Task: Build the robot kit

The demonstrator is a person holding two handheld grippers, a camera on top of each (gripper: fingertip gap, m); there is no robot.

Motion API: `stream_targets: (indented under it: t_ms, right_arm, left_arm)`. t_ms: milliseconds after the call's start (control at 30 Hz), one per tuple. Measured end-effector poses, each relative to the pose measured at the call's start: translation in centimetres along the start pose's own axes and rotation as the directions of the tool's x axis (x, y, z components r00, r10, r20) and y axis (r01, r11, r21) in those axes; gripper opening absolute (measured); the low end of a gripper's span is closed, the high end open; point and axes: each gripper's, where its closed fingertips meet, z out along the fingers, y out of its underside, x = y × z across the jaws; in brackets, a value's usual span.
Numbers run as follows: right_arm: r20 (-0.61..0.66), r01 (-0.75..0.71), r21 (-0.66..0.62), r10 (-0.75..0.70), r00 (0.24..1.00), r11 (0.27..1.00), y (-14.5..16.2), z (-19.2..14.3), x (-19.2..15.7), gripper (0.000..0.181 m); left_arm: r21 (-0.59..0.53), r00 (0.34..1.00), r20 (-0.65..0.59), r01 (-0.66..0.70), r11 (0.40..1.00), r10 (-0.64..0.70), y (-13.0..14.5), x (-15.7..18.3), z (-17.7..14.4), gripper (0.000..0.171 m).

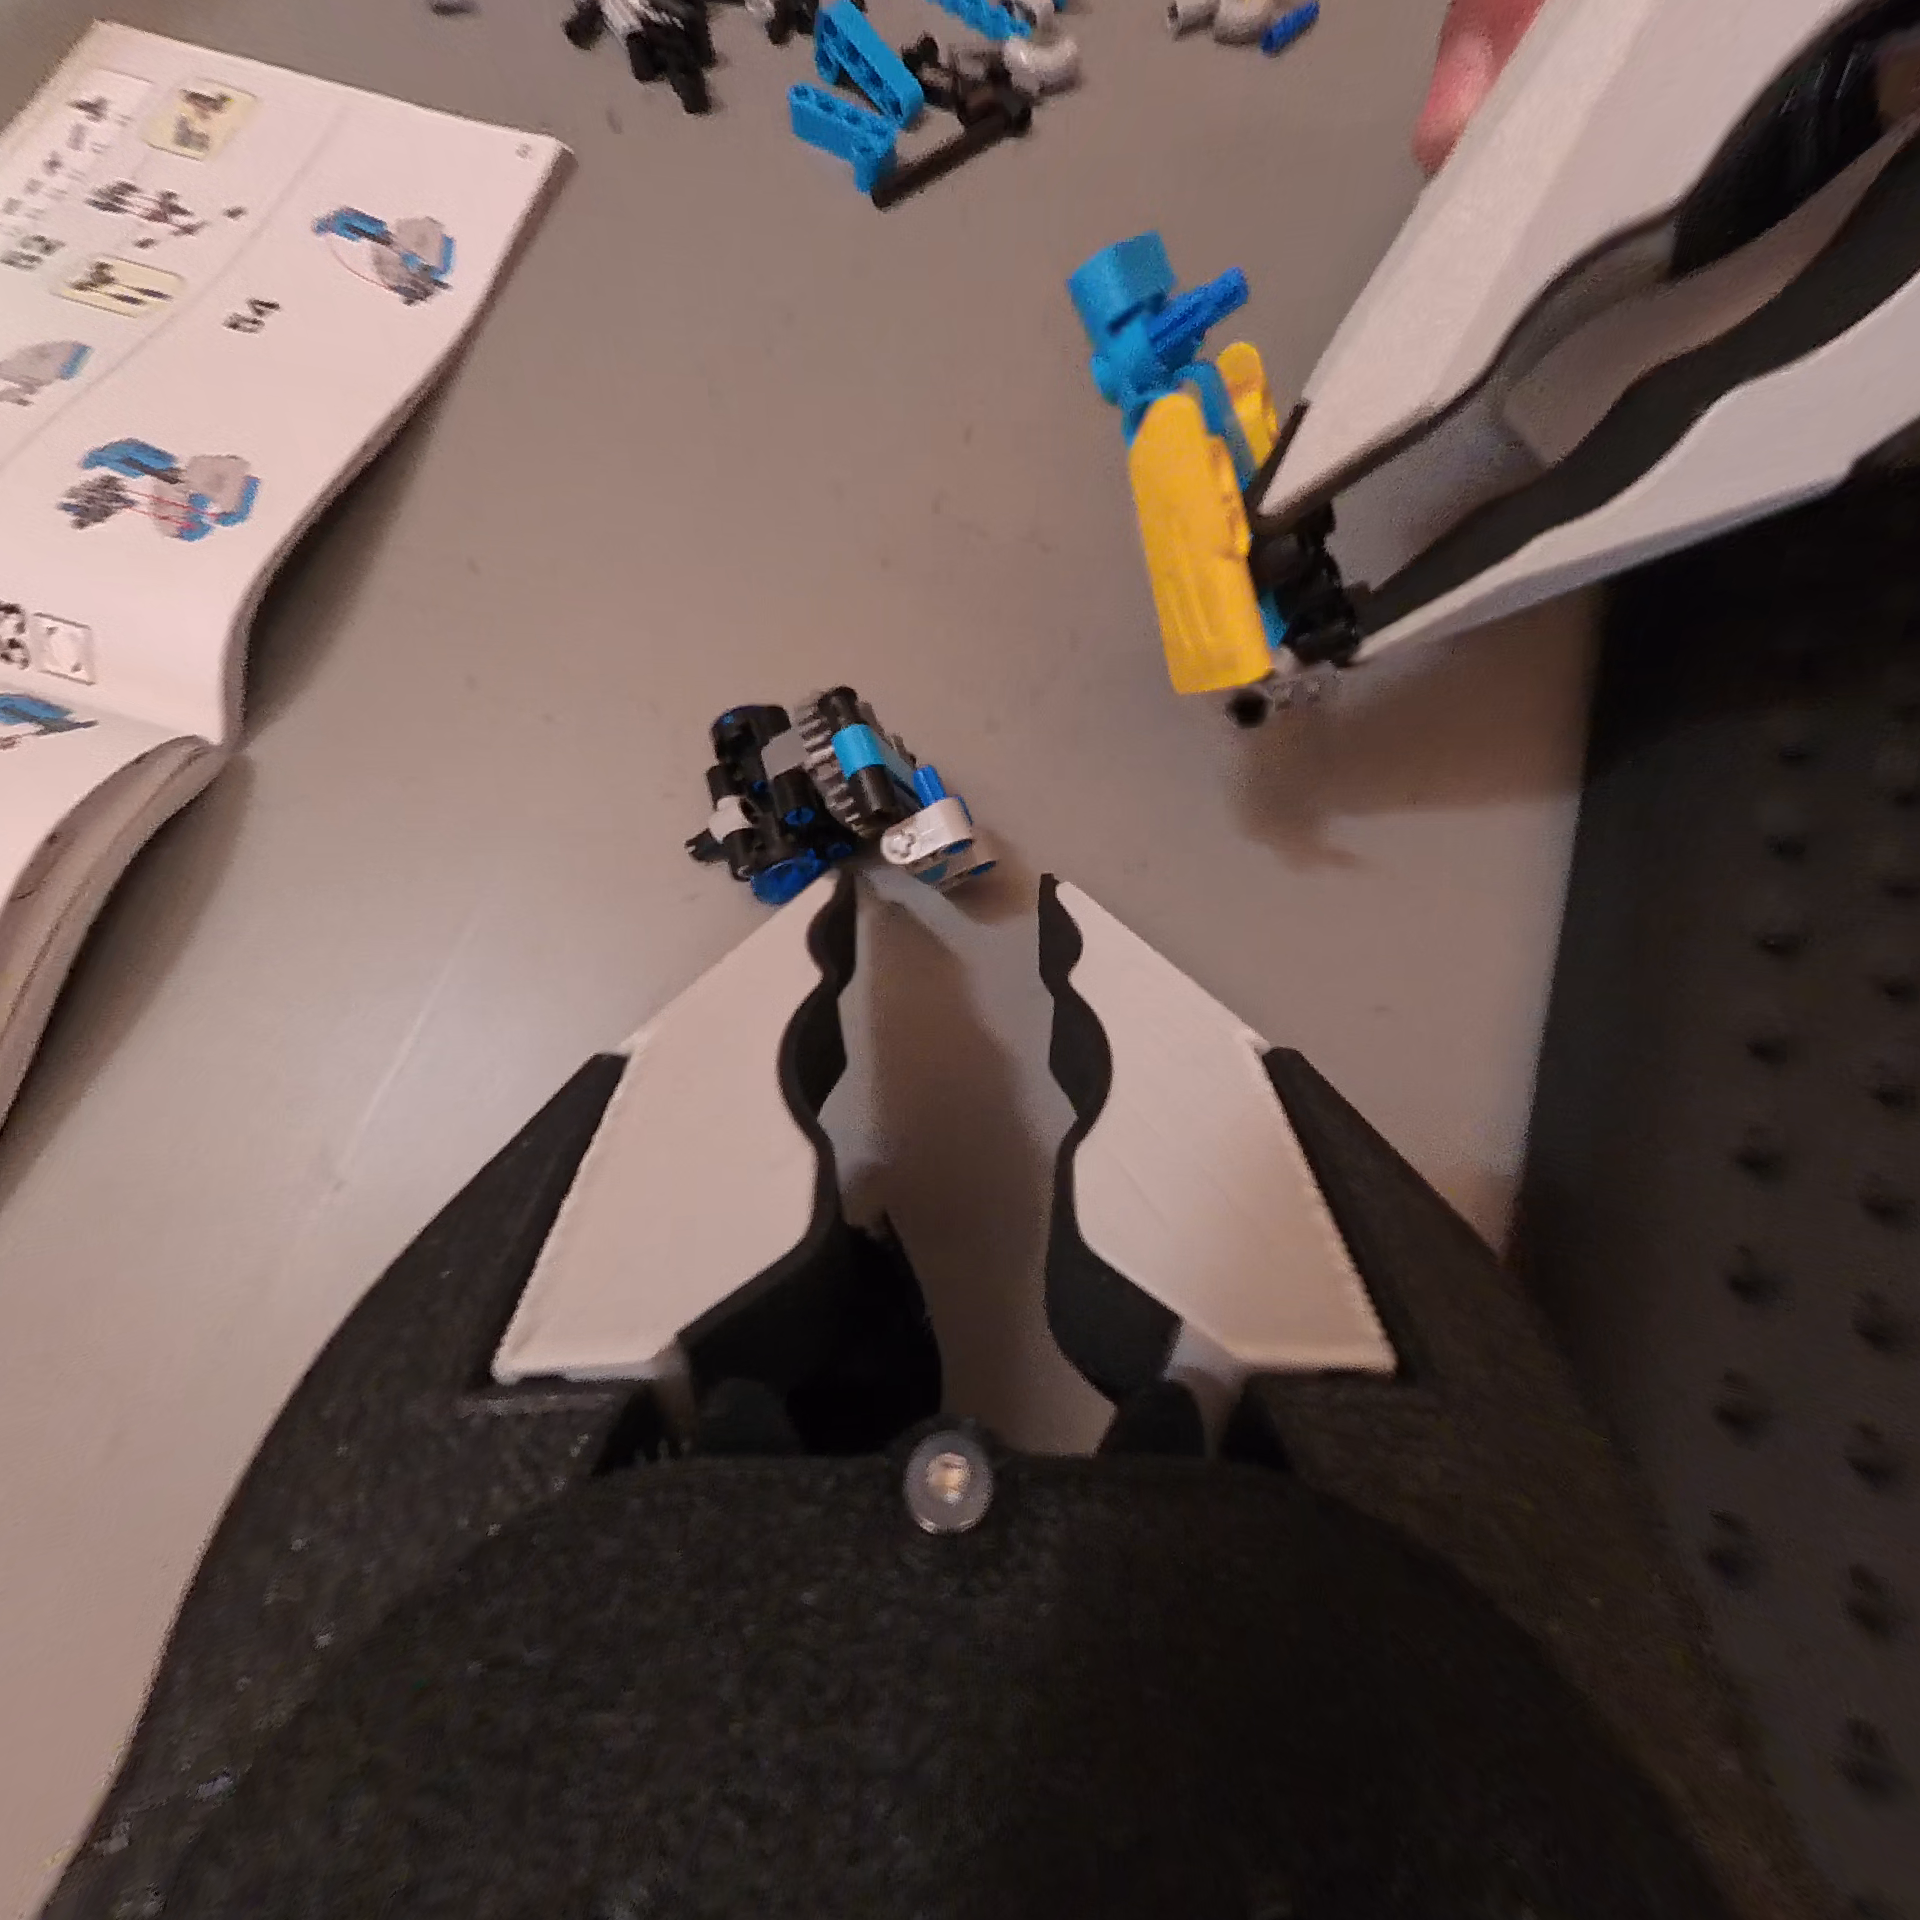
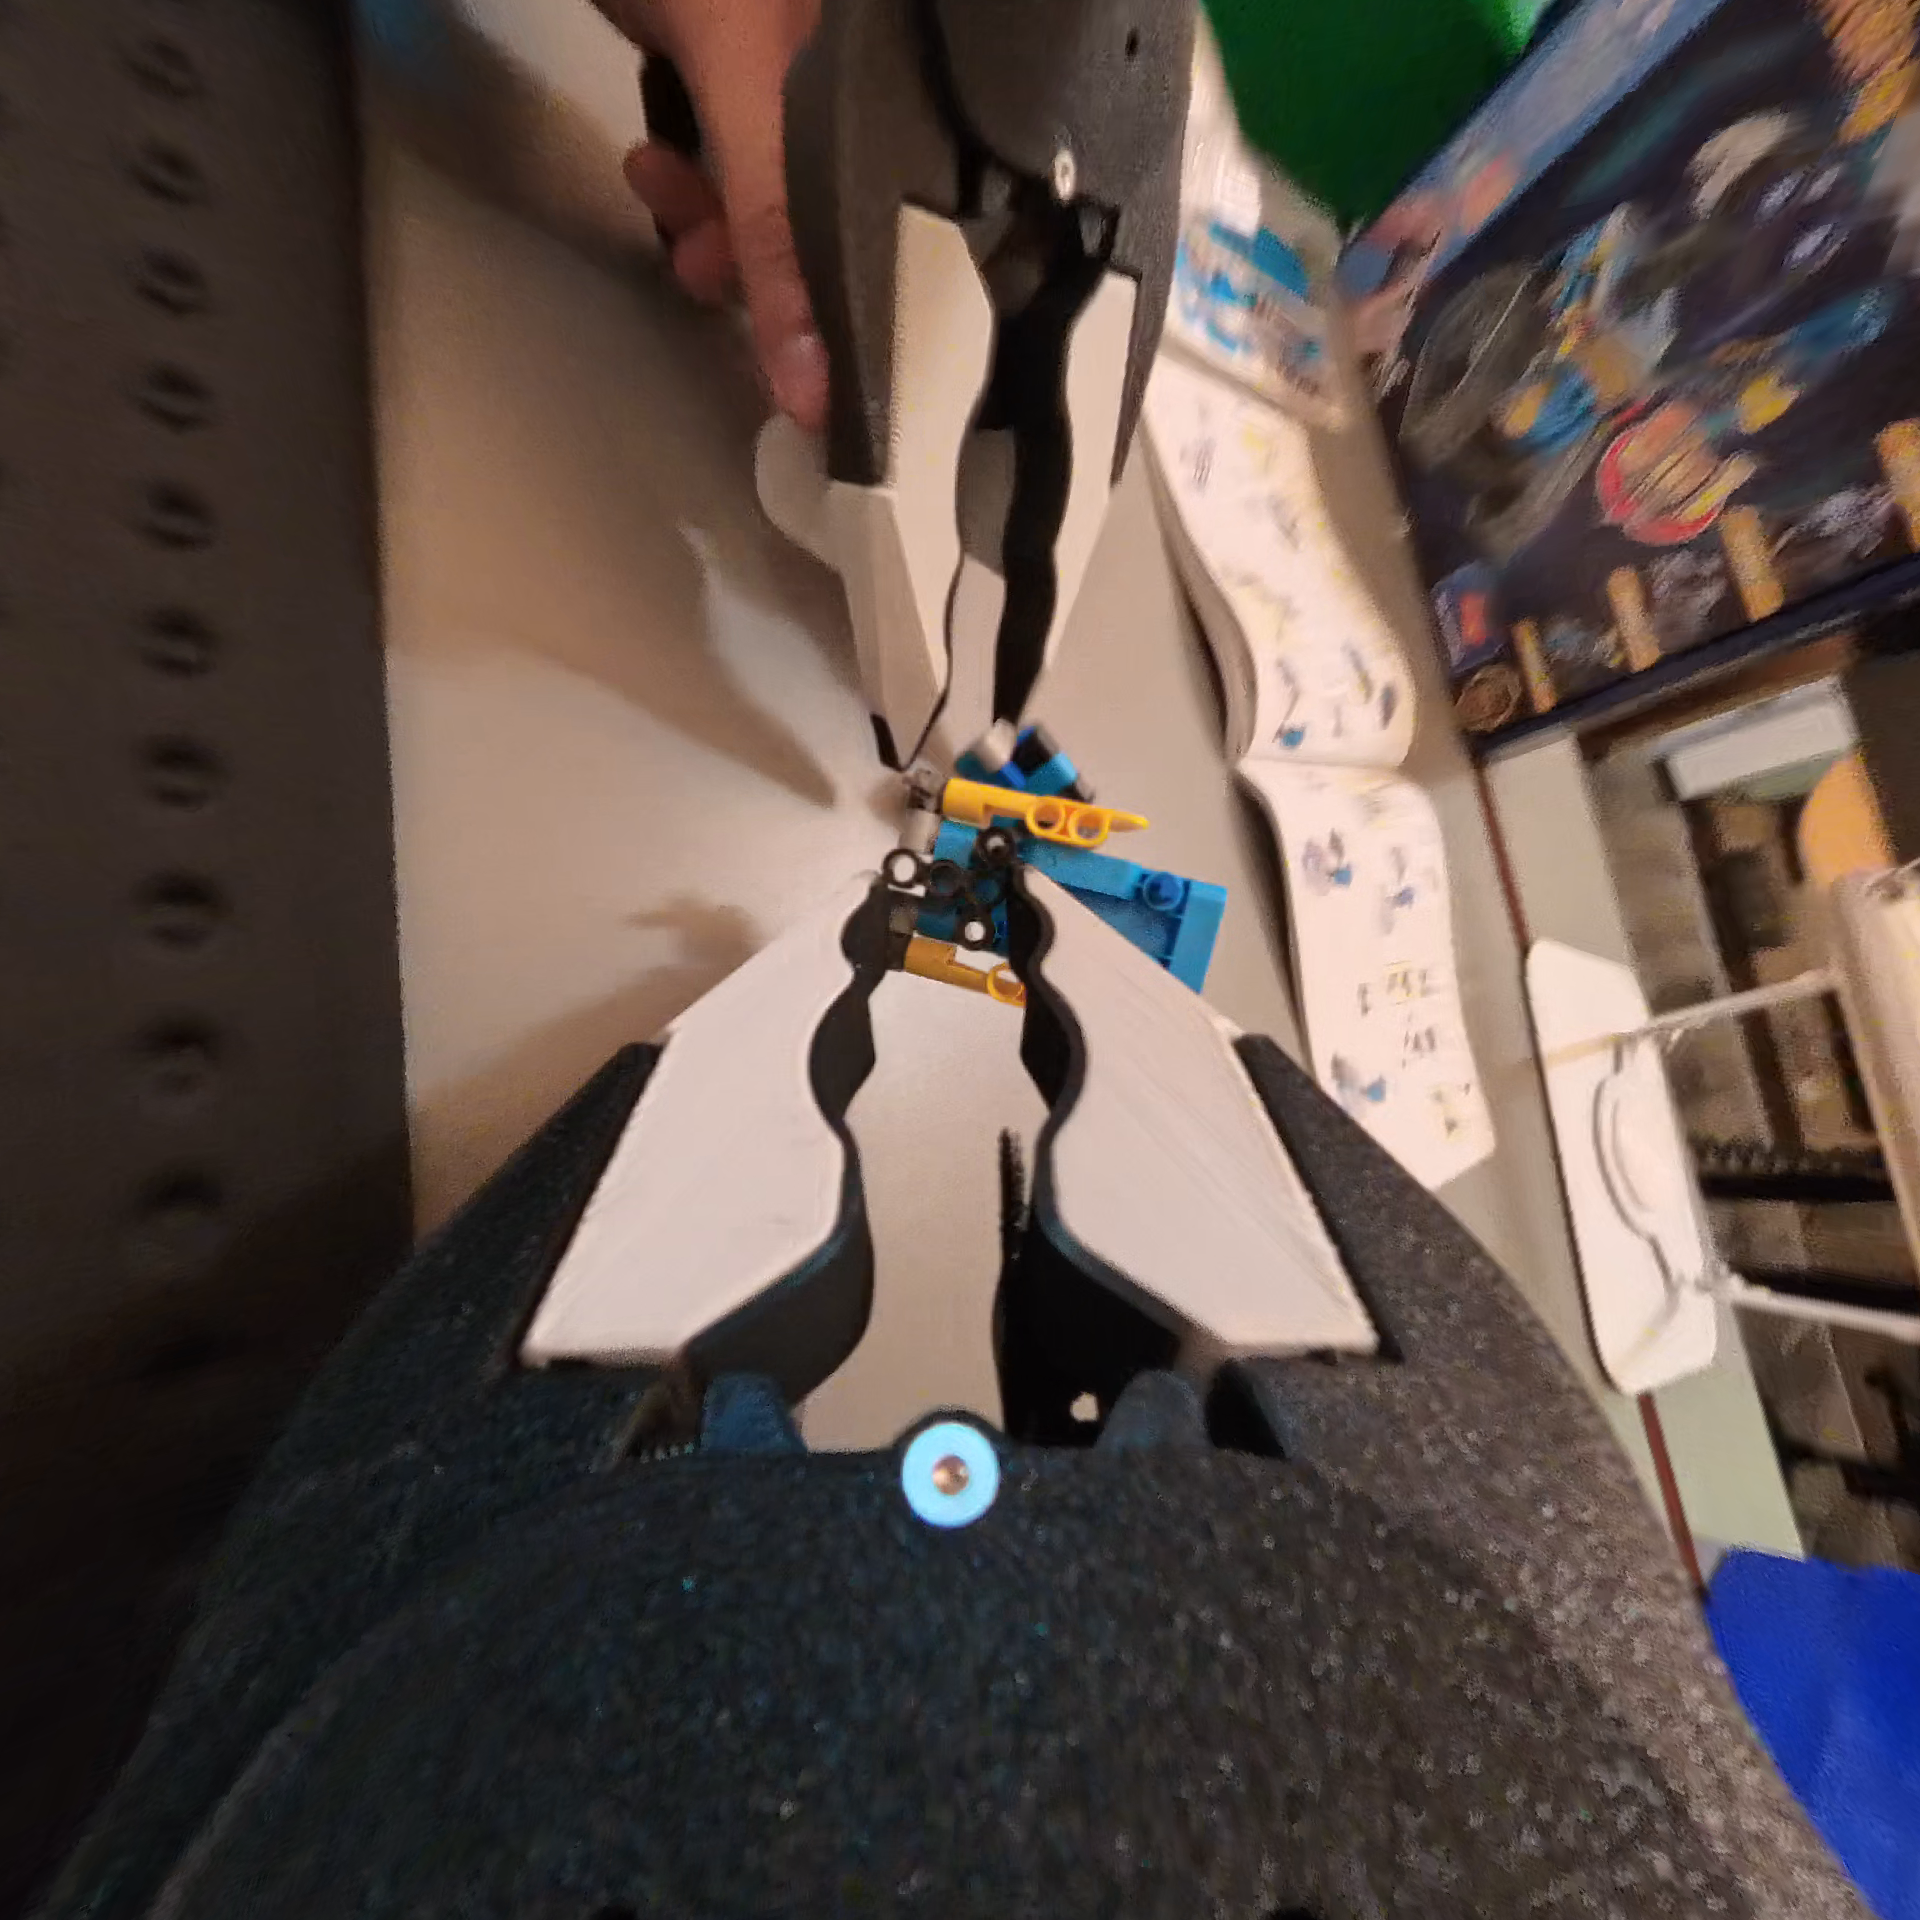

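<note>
My left gripper (image 1: 948, 883) is open and empty, low over the grey table (image 1: 727, 468). A small black, blue and grey brick assembly with a gear (image 1: 831, 790) lies on the table just ahead of its left fingertip, at or near contact. My right gripper (image 2: 951, 904) is shut on a yellow and blue brick assembly (image 2: 1049, 862) and holds it above the table. In the left wrist view this gripper (image 1: 1304, 582) and its assembly (image 1: 1195, 499) are at the upper right. In the right wrist view the left gripper (image 2: 935, 727) points down at the small assembly (image 2: 1023, 758).
An open instruction booklet (image 1: 208, 364) lies at the left, also in the right wrist view (image 2: 1351, 883). Several loose blue, black and grey pieces (image 1: 883, 83) lie at the far edge. A dark perforated board (image 1: 1766, 1143) borders the table. A toy box (image 2: 1662, 364) stands behind the booklet. A hand (image 2: 748, 239) holds the left gripper. About 7 centimeters separates my left fingertips from my right.
</note>
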Motion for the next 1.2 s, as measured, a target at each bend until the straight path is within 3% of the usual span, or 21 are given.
stream_targets:
  t_ms: [67, 133, 200, 300, 400, 467, 533, 633, 733, 833, 933, 1200]
  right_arm:
    - [0.039, -0.089, 0.109, 0.085, 0.996, 0.990, -1.3, -0.4, -0.4, 0.022]
    - [0.173, -0.318, 0.221, 0.284, 0.943, 0.922, -2.7, -1.1, -0.2, 0.022]
    - [0.375, -0.571, 0.347, 0.448, 0.812, 0.744, -4.6, -3.0, 0.9, 0.022]
    - [0.688, -0.840, 0.364, 0.492, 0.534, 0.402, -6.6, -6.4, 3.0, 0.021]
    - [0.825, -0.929, 0.309, 0.429, 0.369, 0.205, -7.0, -8.3, 4.3, 0.022]
    - [0.907, -0.974, 0.188, 0.359, 0.221, 0.127, -7.1, -8.7, 4.1, 0.022]
    - [0.924, -0.982, 0.142, 0.341, 0.175, 0.121, -7.0, -8.6, 3.8, 0.022]
    - [0.975, -0.991, 0.010, 0.219, 0.039, 0.132, -7.7, -9.6, 2.7, 0.022]
    - [0.967, -0.972, -0.074, 0.256, -0.014, 0.224, -7.5, -8.5, 0.8, 0.022]
    - [0.962, -0.949, -0.177, 0.248, -0.112, 0.259, -7.3, -8.3, -0.5, 0.022]
    - [0.962, -0.947, -0.191, 0.241, -0.129, 0.257, -7.1, -8.4, -0.5, 0.021]
    - [0.954, -0.936, -0.217, 0.263, -0.143, 0.279, -6.8, -8.2, -1.0, 0.021]
  left_arm:
    - [0.080, 1.000, 0.010, 0.009, 0.997, -0.010, -1.2, -0.1, -1.2, 0.039]
    - [0.166, 1.000, -0.010, 0.000, 0.986, 0.002, -2.4, 0.4, -2.5, 0.039]
    - [0.224, 0.996, -0.086, 0.011, 0.974, 0.009, -3.2, 1.7, -3.3, 0.039]
    - [0.292, 0.965, -0.260, 0.101, 0.951, -0.023, -4.9, 4.2, -4.2, 0.045]
    - [0.387, 0.972, -0.233, 0.084, 0.918, 0.009, -7.1, 5.2, -4.5, 0.065]
    - [0.479, 0.983, -0.170, 0.021, 0.878, 0.069, -8.8, 6.1, -5.1, 0.071]
    - [0.561, 0.984, -0.158, 0.020, 0.828, 0.084, -10.2, 6.7, -6.0, 0.068]
    - [0.590, 0.966, -0.227, 0.037, 0.806, 0.121, -10.5, 7.9, -6.5, 0.070]
    - [0.641, 0.940, -0.266, 0.006, 0.768, 0.214, -10.7, 9.8, -7.8, 0.062]
    - [0.671, 0.899, -0.335, 0.019, 0.741, 0.281, -10.8, 11.6, -9.1, 0.049]
    - [0.663, 0.873, -0.360, -0.009, 0.749, 0.329, -10.2, 12.7, -9.1, 0.030]
    - [0.617, 0.914, -0.157, -0.204, 0.760, 0.373, -9.5, 12.0, -6.6, 0.030]
